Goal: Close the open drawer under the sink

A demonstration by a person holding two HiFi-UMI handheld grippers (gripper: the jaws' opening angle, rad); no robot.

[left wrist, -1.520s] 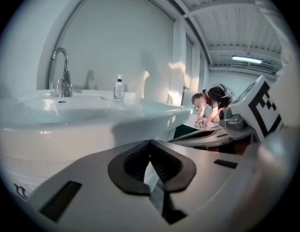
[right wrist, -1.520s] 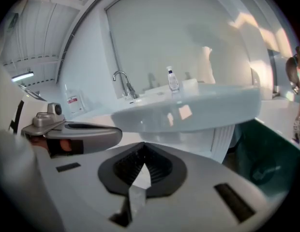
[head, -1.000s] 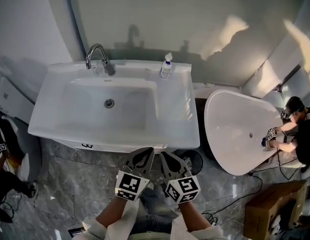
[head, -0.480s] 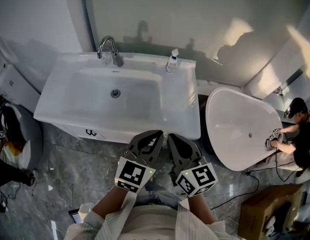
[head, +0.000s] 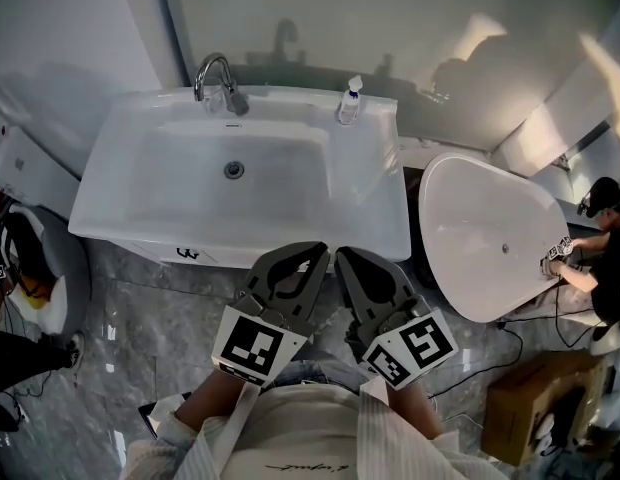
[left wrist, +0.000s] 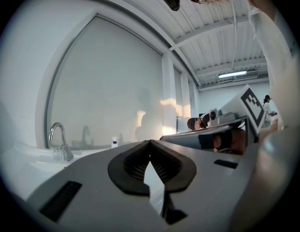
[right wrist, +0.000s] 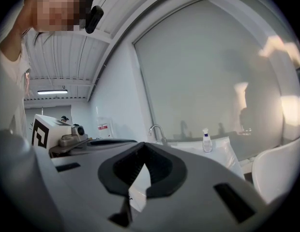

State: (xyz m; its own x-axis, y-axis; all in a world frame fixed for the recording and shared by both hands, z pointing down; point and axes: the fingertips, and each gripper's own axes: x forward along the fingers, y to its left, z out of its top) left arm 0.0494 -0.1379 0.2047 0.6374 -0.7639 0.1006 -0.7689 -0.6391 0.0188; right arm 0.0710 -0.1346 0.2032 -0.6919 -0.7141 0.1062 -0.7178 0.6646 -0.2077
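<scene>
Filling the middle of the head view, a wide white sink stands against a pale wall, on a grey marble floor. Under its front rim only a thin white strip of cabinet front shows, w/ a small black mark. The drawer can't be told apart from that strip, nor whether it's out or pushed in.

Right of the sink, just beside it, sits a white oval tub. A person at the far right edge has a hand on the tub's rim. A cardboard box sits on the floor at bottom right, near a black cable.

Both grippers are held low in front of the person's body, side by side, tips pointing at the sink's front edge but apart from it. Left gripper: its own view shows the jaws pressed together at the tips, nothing betw. them. Right gripper: same, jaws together at the tips, nothing pinched. Each carries its marker cube toward the person's wrists.

At the back rim of the sink, a curved chrome faucet stands left of centre. A small spray bottle w/ a blue neck stands upright at the back right corner, well apart from the faucet. The drain sits in the basin approx. below the faucet.
</scene>
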